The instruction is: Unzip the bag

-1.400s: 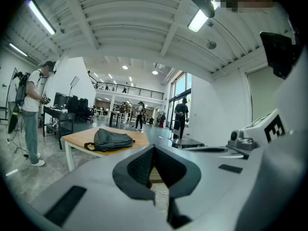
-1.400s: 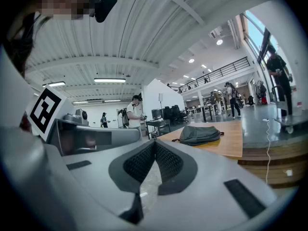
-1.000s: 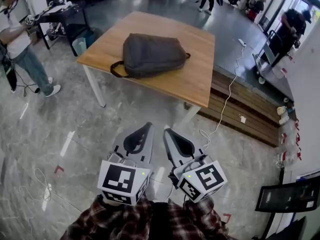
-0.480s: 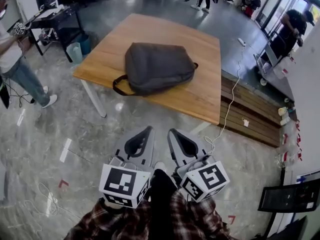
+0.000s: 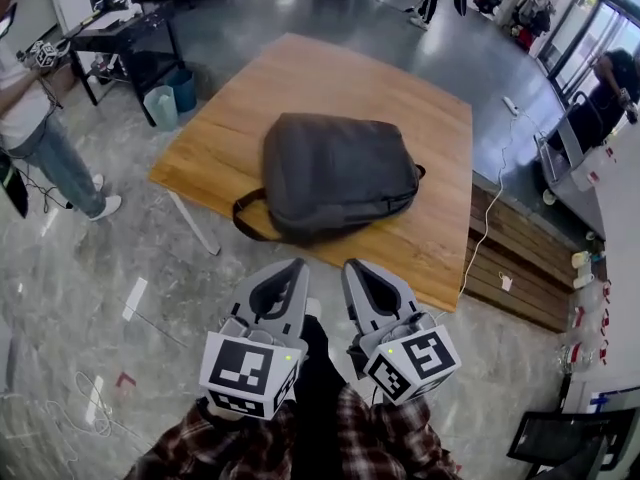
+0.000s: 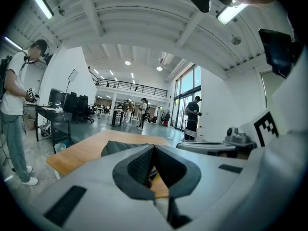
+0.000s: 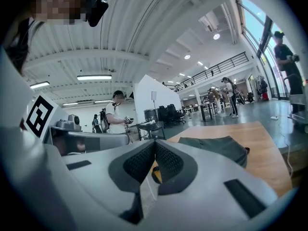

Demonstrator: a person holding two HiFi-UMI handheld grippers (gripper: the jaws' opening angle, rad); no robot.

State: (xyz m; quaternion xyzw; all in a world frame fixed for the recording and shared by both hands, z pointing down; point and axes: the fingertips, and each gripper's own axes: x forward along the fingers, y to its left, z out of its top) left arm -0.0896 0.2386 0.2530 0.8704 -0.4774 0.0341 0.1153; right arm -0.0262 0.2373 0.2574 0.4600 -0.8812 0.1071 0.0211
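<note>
A dark grey backpack (image 5: 335, 173) lies flat on a wooden table (image 5: 215, 148), its carry strap (image 5: 245, 218) hanging toward the near left corner. No zipper pull is clear enough to make out. My left gripper (image 5: 293, 266) and right gripper (image 5: 353, 266) are held side by side in front of my body, short of the table's near edge and apart from the bag. Both are shut with nothing in them. The left gripper view shows the bag (image 6: 114, 147) beyond the closed jaws, and the right gripper view shows the bag (image 7: 216, 146) ahead on the table (image 7: 262, 150).
A person (image 5: 30, 118) stands on the left by a dark desk (image 5: 115, 33). Two bins (image 5: 170, 98) sit near the table's far left corner. A low wooden platform (image 5: 520, 258) and a white cable (image 5: 490, 203) lie to the table's right. Other people stand far back.
The table and bag have come closer and sit larger in the head view. Both grippers stay shut, side by side.
</note>
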